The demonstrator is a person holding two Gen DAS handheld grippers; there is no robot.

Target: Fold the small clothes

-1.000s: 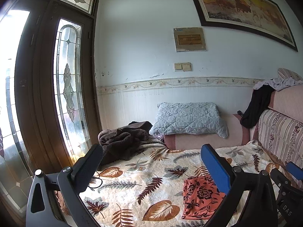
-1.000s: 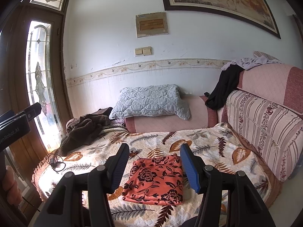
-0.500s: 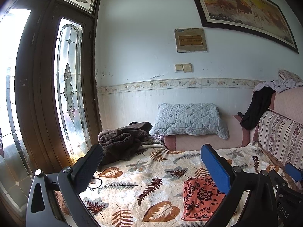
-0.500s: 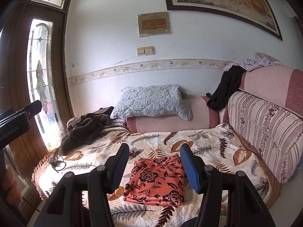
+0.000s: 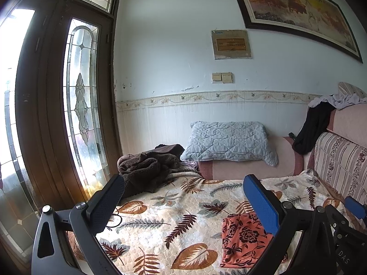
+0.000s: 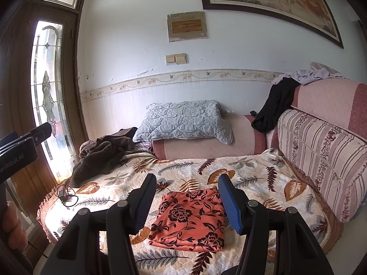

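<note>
An orange garment with black flowers lies folded flat on the leaf-patterned bed cover. It also shows in the left wrist view at lower right. My right gripper is open and empty, held above the garment, apart from it. My left gripper is open and empty, to the left of the garment above the bed cover.
A brown fleece heap lies at the bed's far left, a grey quilted pillow on a pink bolster at the back. A striped cushion lines the right side, with dark clothes draped. A black cable lies near the left edge.
Both views have drifted slightly, as if the grippers pulled back a little from the bed. The garment has not moved and both grippers stay open.
</note>
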